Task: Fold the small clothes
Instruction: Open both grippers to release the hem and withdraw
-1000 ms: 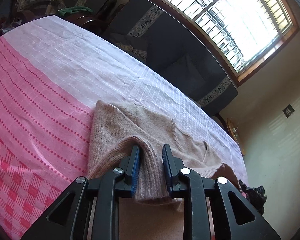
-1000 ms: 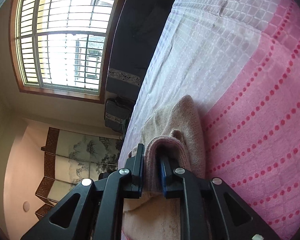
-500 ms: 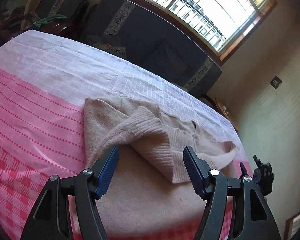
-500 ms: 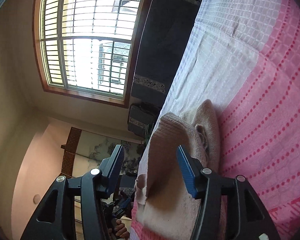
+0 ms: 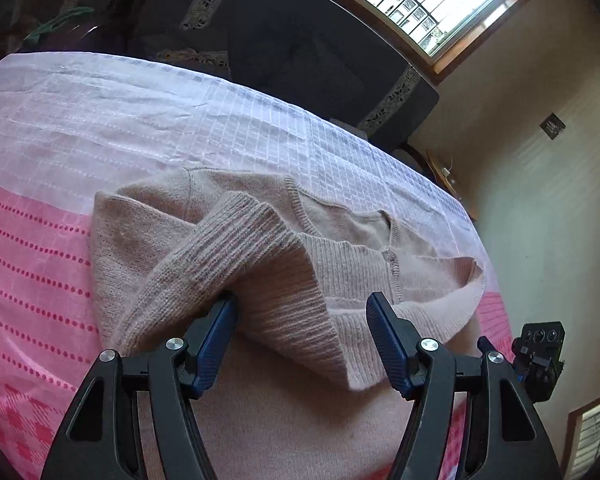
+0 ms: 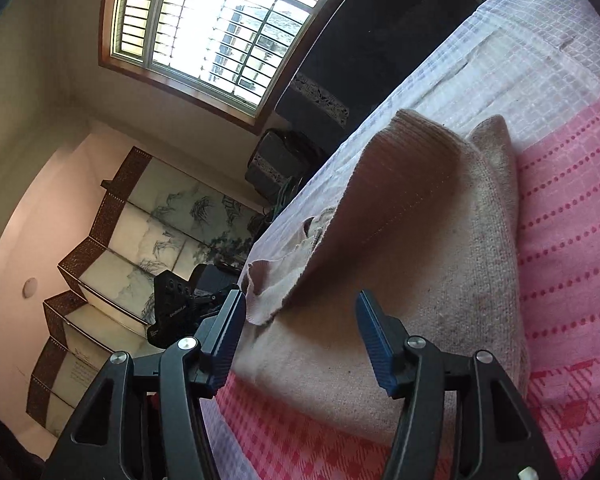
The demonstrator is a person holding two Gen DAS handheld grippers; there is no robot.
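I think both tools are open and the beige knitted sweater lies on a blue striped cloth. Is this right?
Not fully. The beige knitted sweater lies on a pink and white patterned cloth, not a blue striped one; the left wrist view shows this clearly. The rest holds: the left tool and the right tool have just been opening, and neither one pinches the sweater between its pads.

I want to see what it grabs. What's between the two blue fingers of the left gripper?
In the left wrist view, a ribbed flap of the sweater droops between the open left gripper fingers, brushing one pad, unpinched.
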